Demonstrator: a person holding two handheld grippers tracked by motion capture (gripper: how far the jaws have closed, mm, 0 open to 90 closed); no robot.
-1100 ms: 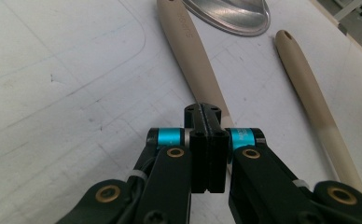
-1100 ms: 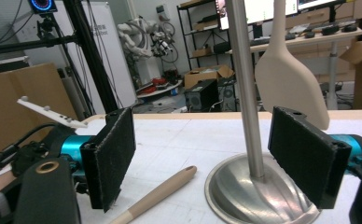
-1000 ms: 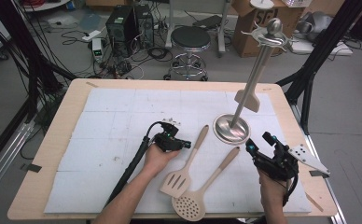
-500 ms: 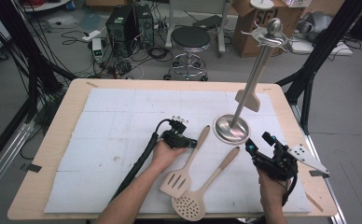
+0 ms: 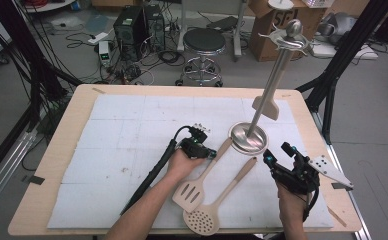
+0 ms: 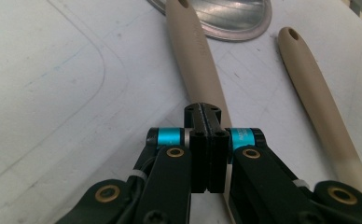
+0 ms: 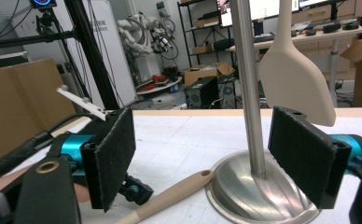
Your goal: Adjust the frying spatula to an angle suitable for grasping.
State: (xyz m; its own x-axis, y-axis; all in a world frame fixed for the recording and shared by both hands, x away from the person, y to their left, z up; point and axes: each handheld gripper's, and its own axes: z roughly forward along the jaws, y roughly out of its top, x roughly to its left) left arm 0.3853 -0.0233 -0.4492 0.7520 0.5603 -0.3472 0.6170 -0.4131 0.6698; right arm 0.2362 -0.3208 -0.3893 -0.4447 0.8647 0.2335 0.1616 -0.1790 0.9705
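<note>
The slotted turner lies near the table's near edge, its handle running up and right to the stand's round base. The left gripper sits just over that handle's left side, jaws pressed together with nothing between them; the left gripper view shows the closed tips over the handle. Just right of the turner lies a skimmer, its handle alongside. The stand's pole rises between both tools and the far edge, and a spatula hangs from its top.

The right gripper hovers at the near right, jaws wide apart and holding nothing. Its own view looks past the jaws at the pole, the hanging spatula and the left gripper beyond.

Since a second ago, the left gripper has moved right, from the white mat onto the turner's handle. The right gripper has kept its place.
</note>
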